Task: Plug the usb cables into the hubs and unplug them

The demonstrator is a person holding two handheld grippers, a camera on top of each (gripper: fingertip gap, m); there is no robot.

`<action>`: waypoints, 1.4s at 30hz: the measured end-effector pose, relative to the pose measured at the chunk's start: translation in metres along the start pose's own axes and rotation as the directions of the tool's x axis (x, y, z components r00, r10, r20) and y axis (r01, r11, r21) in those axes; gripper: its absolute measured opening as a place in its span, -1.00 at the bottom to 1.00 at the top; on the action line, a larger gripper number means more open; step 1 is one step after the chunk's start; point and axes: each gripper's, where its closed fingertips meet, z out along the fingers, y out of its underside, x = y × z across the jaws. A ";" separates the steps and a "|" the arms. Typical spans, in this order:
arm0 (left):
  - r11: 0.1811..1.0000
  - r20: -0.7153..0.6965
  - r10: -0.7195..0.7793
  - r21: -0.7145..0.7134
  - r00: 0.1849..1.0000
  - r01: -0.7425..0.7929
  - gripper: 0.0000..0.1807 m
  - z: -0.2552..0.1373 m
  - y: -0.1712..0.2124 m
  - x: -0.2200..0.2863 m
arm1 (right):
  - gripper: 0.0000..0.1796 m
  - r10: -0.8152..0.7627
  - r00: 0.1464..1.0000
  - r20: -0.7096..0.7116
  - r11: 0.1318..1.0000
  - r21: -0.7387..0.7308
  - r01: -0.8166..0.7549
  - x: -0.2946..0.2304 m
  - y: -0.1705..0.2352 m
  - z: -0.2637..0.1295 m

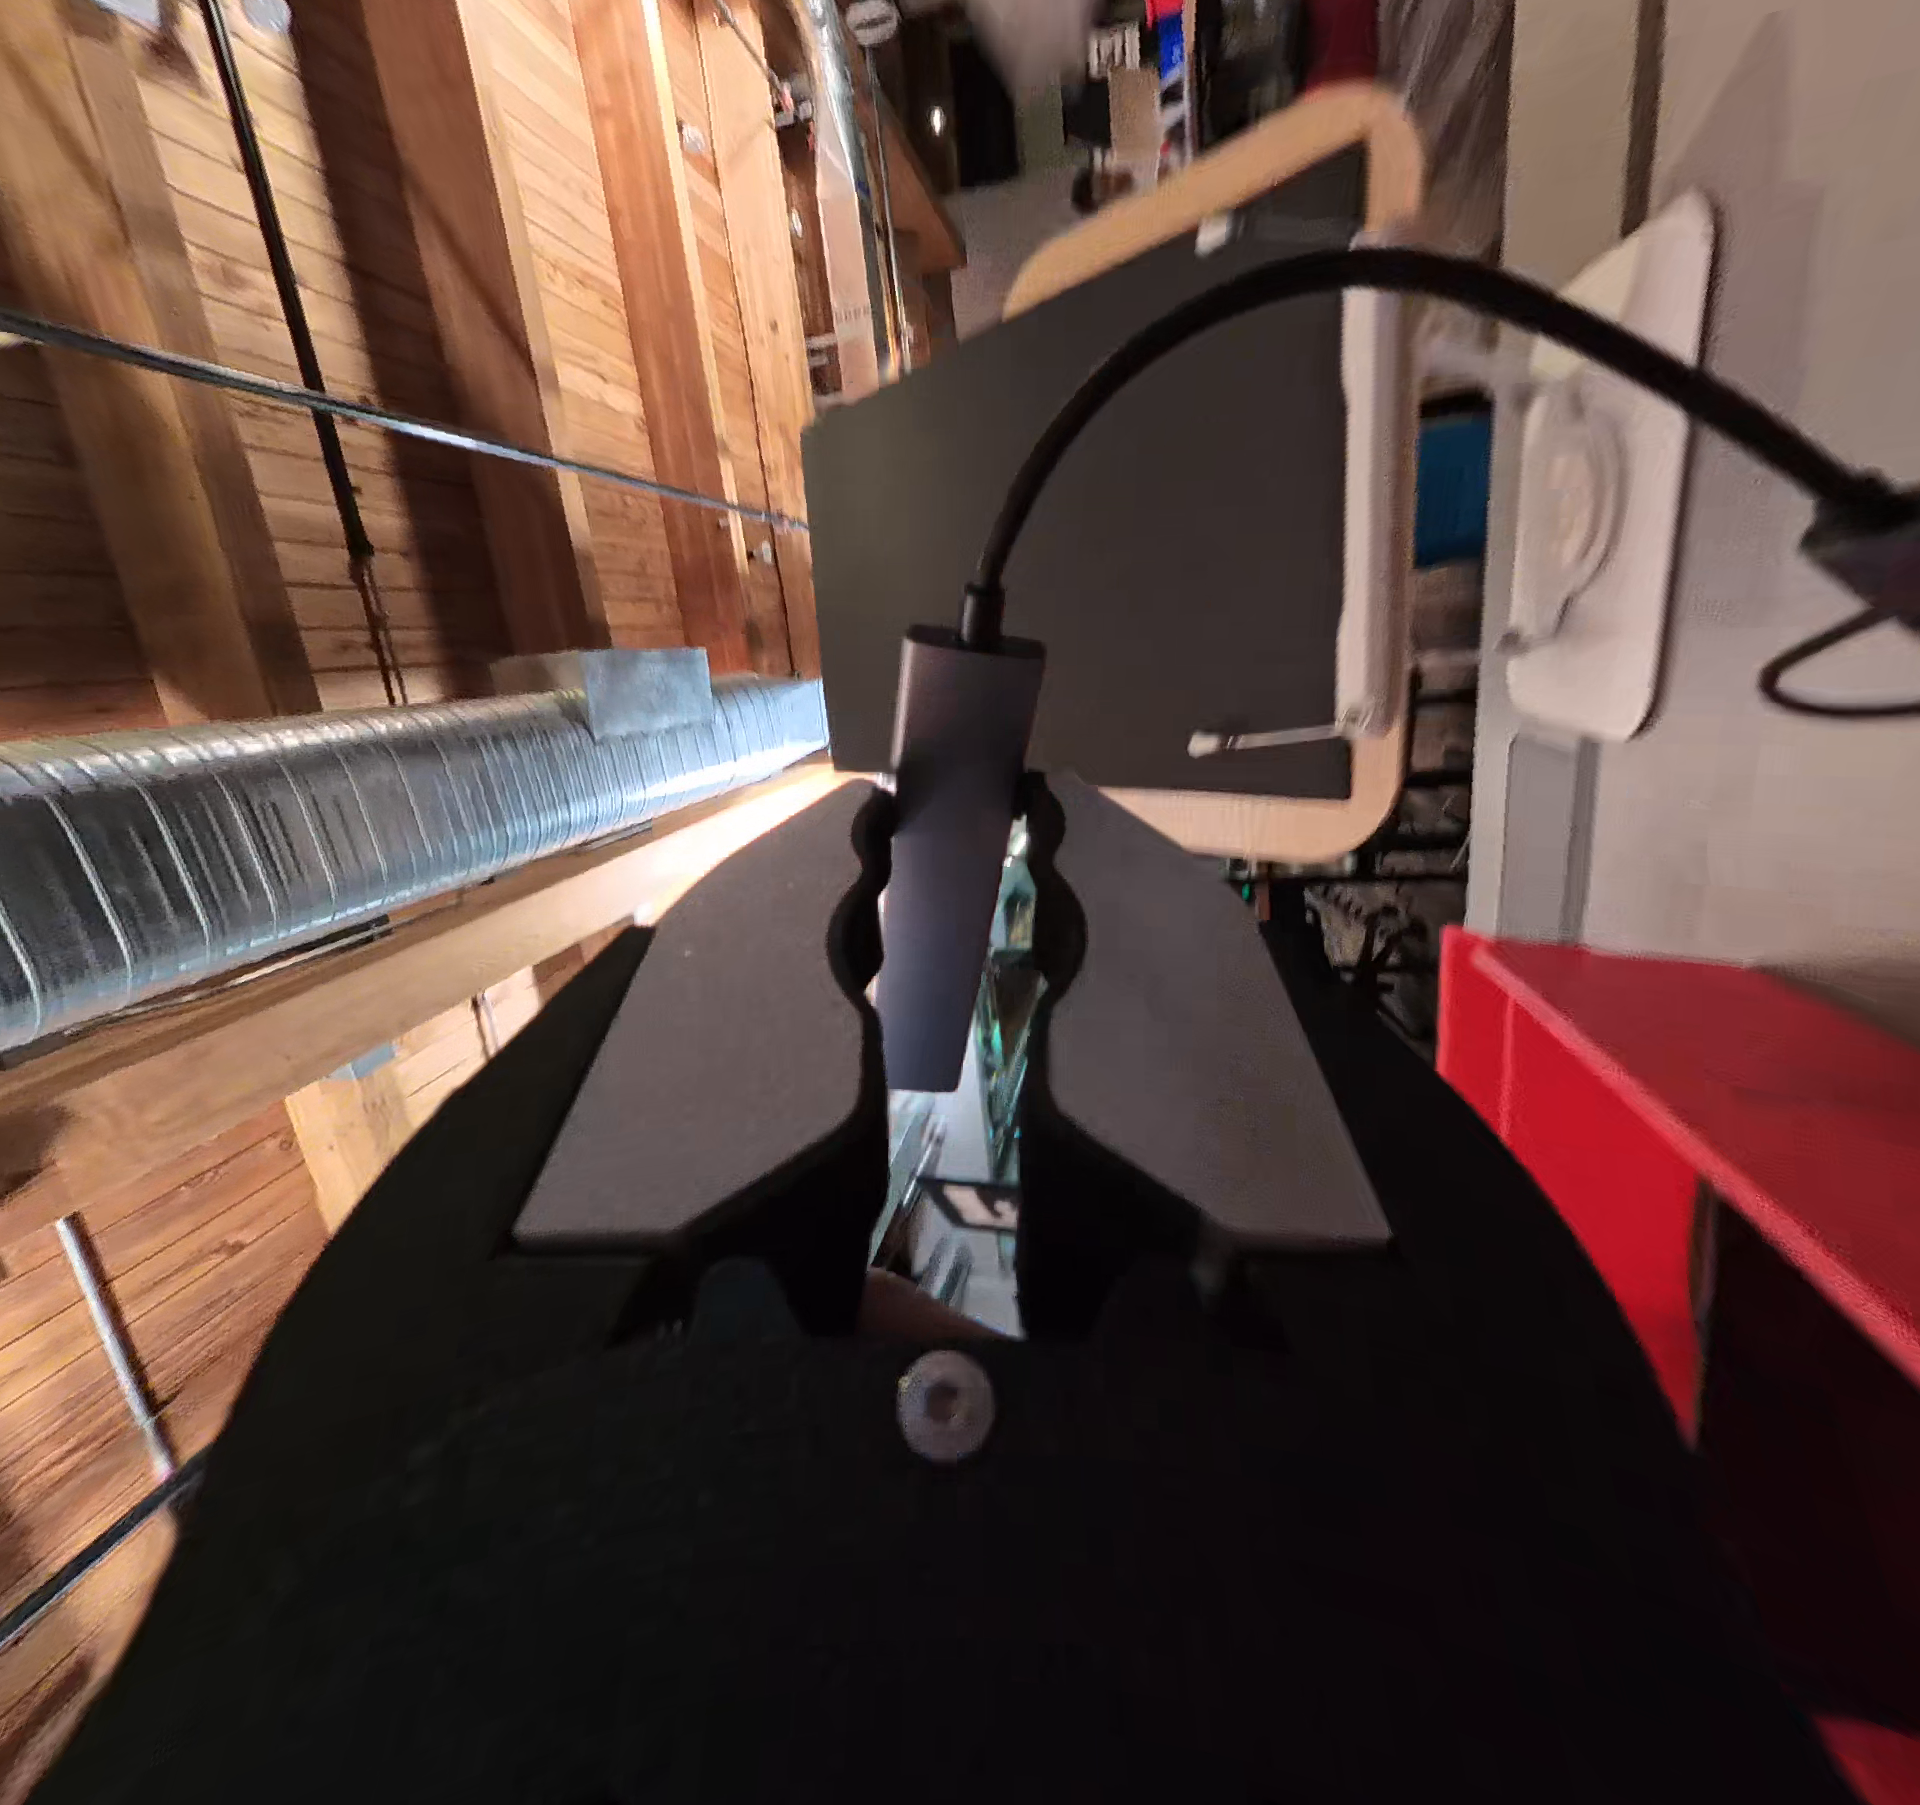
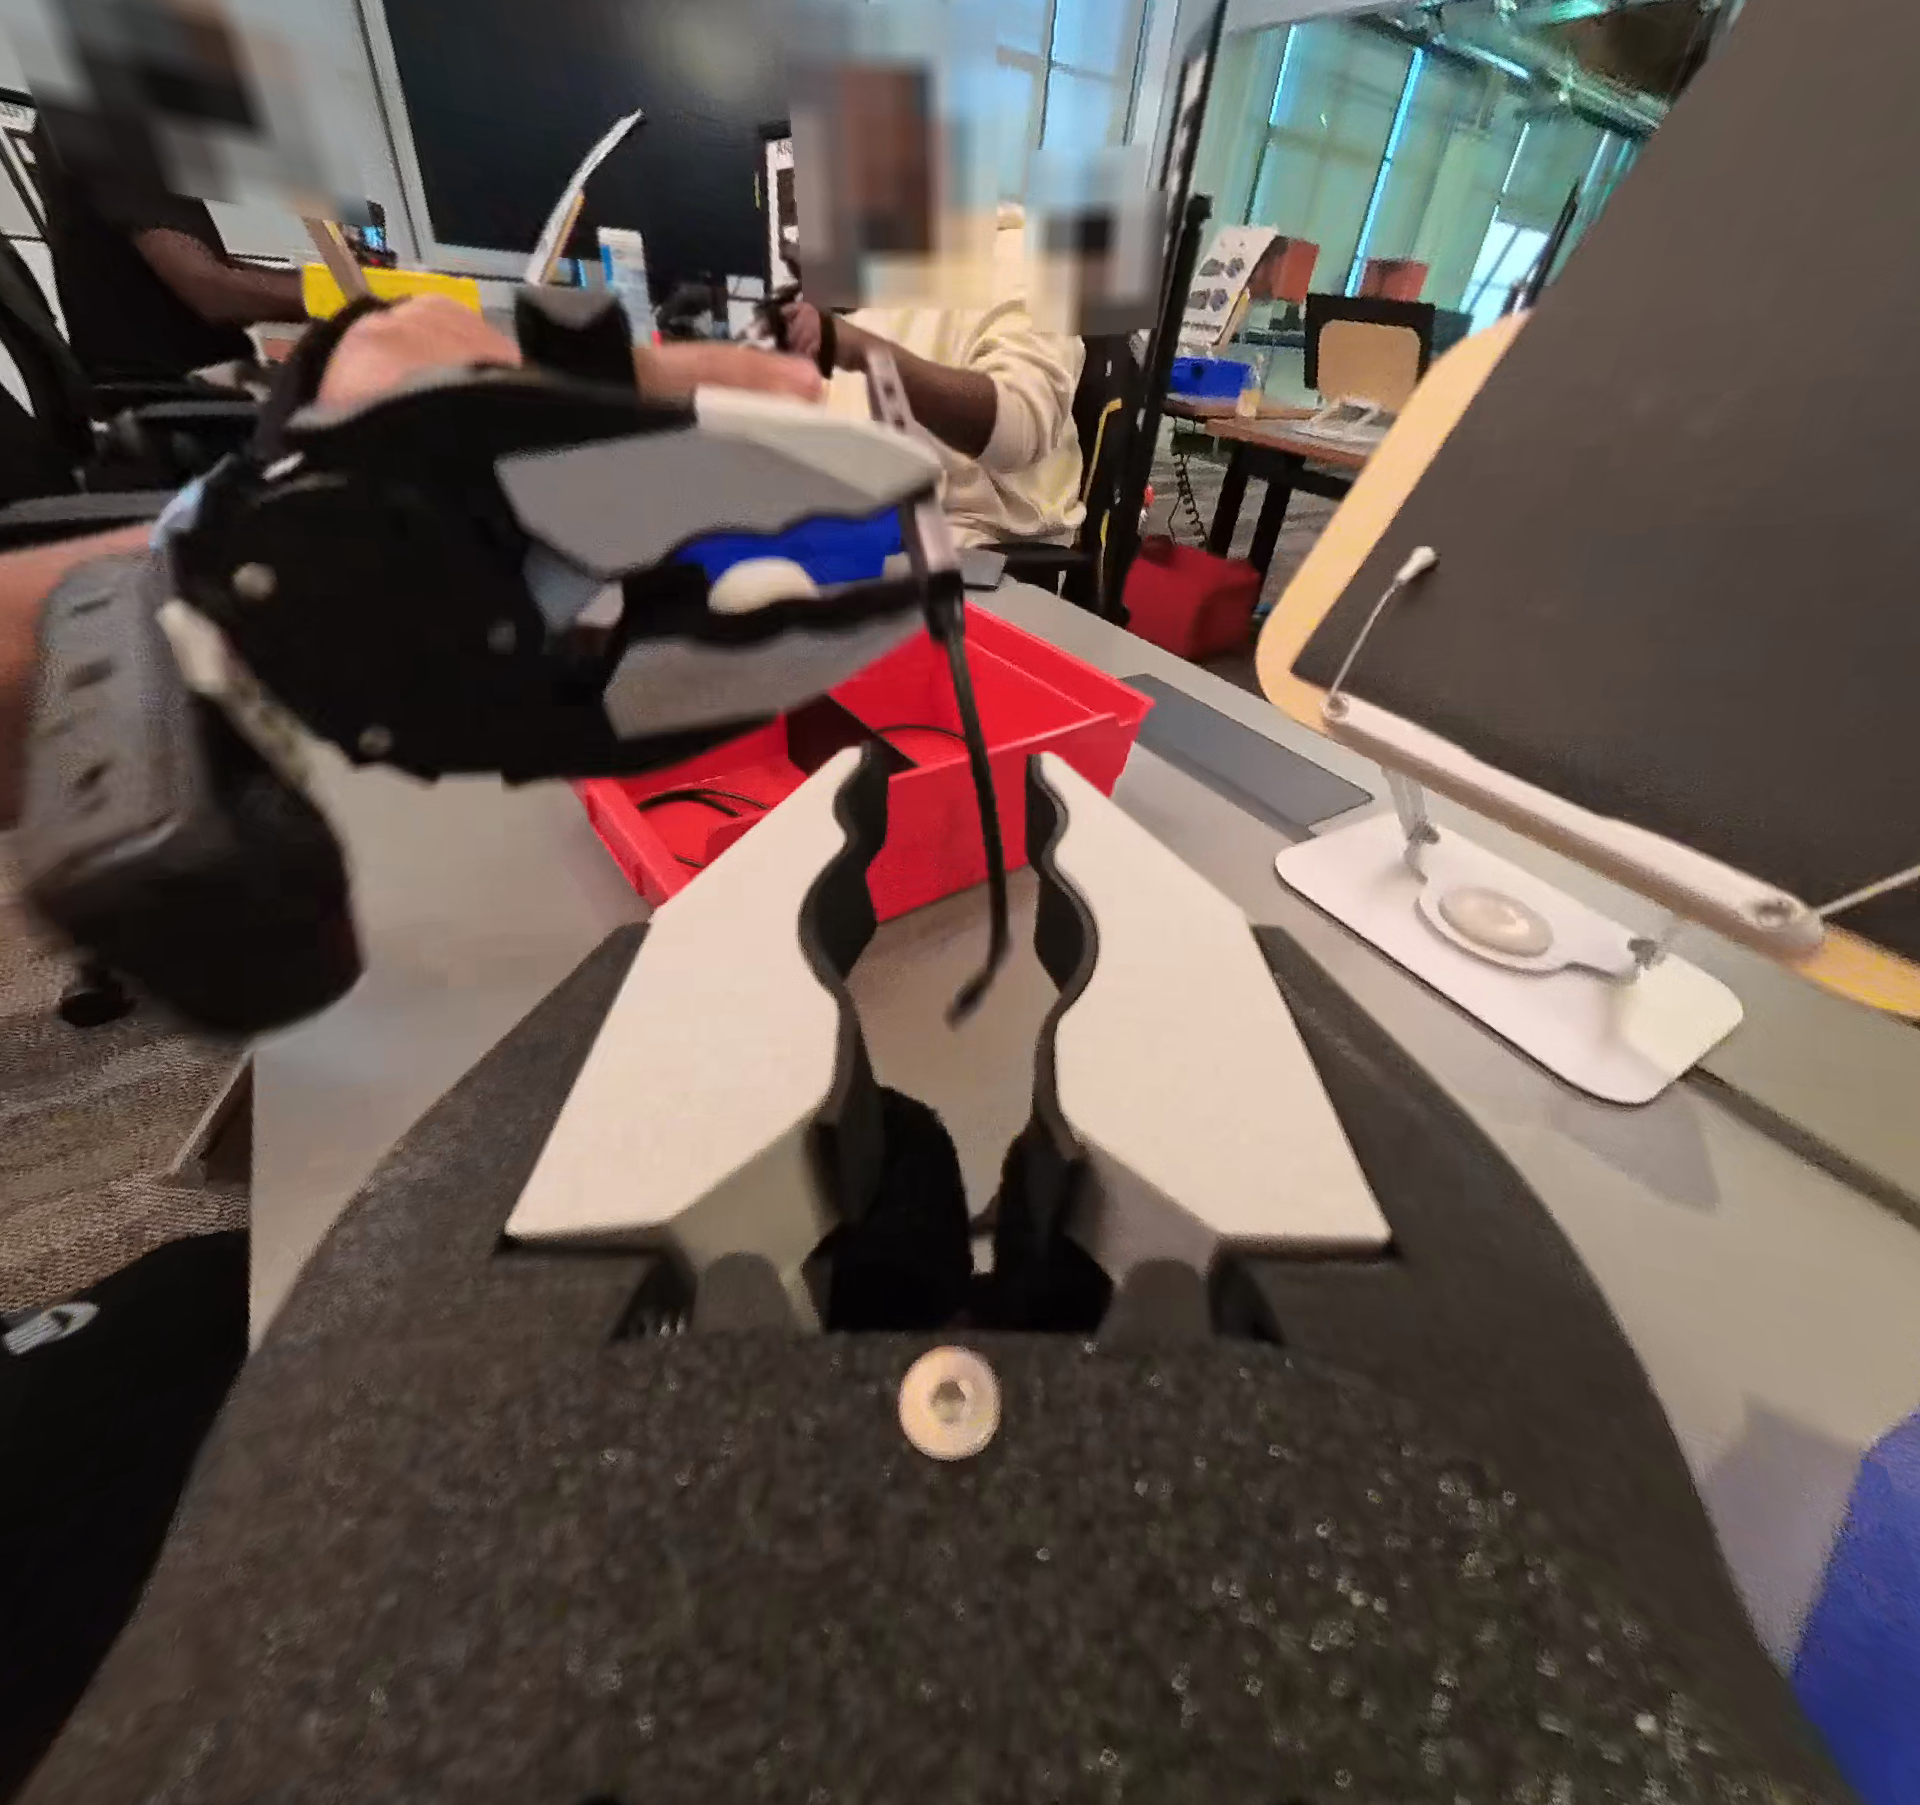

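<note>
Your left hand-held gripper is clamped on the grey hub, held up off the bench, its black cable dangling free. Your right hand-held gripper is open and empty, with the cable's loose end hanging between its fingers, ungripped. I can't see anything plugged in; looks like the plugging is still ahead. More cables lie in the red bin toward the bench's far edge. The stand with its dark panel crowds the right side.
</note>
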 end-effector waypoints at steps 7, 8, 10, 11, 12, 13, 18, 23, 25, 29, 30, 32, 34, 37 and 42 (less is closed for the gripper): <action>0.993 0.028 0.003 0.116 1.000 -0.006 -0.73 -0.023 -0.062 0.008 | -0.81 0.029 0.999 0.027 0.998 0.049 -0.030 -0.010 0.005 0.003; 0.992 0.035 0.009 0.125 0.999 -0.014 -0.73 -0.025 -0.066 0.008 | -0.90 0.032 0.998 0.060 0.998 0.060 -0.035 -0.015 0.006 0.001; 0.990 0.005 -0.005 0.144 1.000 0.005 -0.72 -0.029 -0.070 0.013 | -0.91 0.021 0.997 0.078 0.999 0.039 -0.024 -0.017 0.013 -0.002; 0.987 -0.025 -0.033 0.159 0.999 0.036 -0.71 -0.031 -0.072 0.016 | -0.91 0.017 0.996 0.087 0.999 0.038 -0.021 -0.017 0.015 -0.004; 0.980 -0.046 -0.081 0.176 0.996 0.088 -0.70 -0.035 -0.074 0.017 | -0.91 0.029 0.995 0.091 0.999 0.042 -0.033 -0.015 0.017 -0.007; 0.969 -0.073 -0.148 0.189 0.986 0.159 -0.79 -0.040 -0.075 0.016 | -0.92 0.046 0.994 0.102 0.998 0.043 -0.051 -0.012 0.020 -0.010; 0.645 -0.407 -0.694 0.015 0.594 0.764 -0.70 -0.063 -0.056 0.018 | -0.92 0.032 0.964 0.264 0.998 0.039 -0.044 -0.012 0.037 -0.036; 0.040 -0.722 -0.661 -0.306 -0.205 0.951 -0.55 -0.103 -0.077 0.033 | -0.91 0.034 0.896 0.443 0.996 0.058 -0.066 -0.033 0.035 -0.057; -0.058 -0.757 -0.590 -0.306 -0.280 0.950 -0.60 -0.111 -0.086 0.031 | -0.91 0.037 0.840 0.542 0.995 0.055 -0.079 -0.053 0.032 -0.064; -0.118 -0.808 -0.518 -0.256 -0.280 0.959 -0.64 -0.120 -0.102 0.018 | -0.91 0.057 0.784 0.618 0.993 0.049 -0.110 -0.074 0.033 -0.064; -0.132 -0.820 -0.502 -0.242 -0.276 0.961 -0.67 -0.122 -0.105 0.013 | -0.91 0.068 0.771 0.633 0.991 0.045 -0.125 -0.078 0.034 -0.064; -0.138 -0.831 -0.490 -0.225 -0.264 0.965 -0.70 -0.124 -0.110 0.009 | -0.91 0.084 0.747 0.660 0.988 0.040 -0.146 -0.086 0.035 -0.064; -0.139 -0.837 -0.482 -0.218 -0.258 0.966 -0.71 -0.125 -0.114 0.009 | -0.91 0.096 0.728 0.679 0.985 0.039 -0.166 -0.091 0.034 -0.064; -0.150 -0.848 -0.461 -0.216 -0.261 0.965 -0.75 -0.129 -0.117 0.008 | -0.92 0.102 0.717 0.689 0.982 0.047 -0.185 -0.095 0.034 -0.063; -0.137 -0.853 -0.460 -0.206 -0.246 0.969 -0.85 -0.133 -0.116 0.008 | -0.92 0.115 0.702 0.702 0.978 0.045 -0.206 -0.097 0.034 -0.065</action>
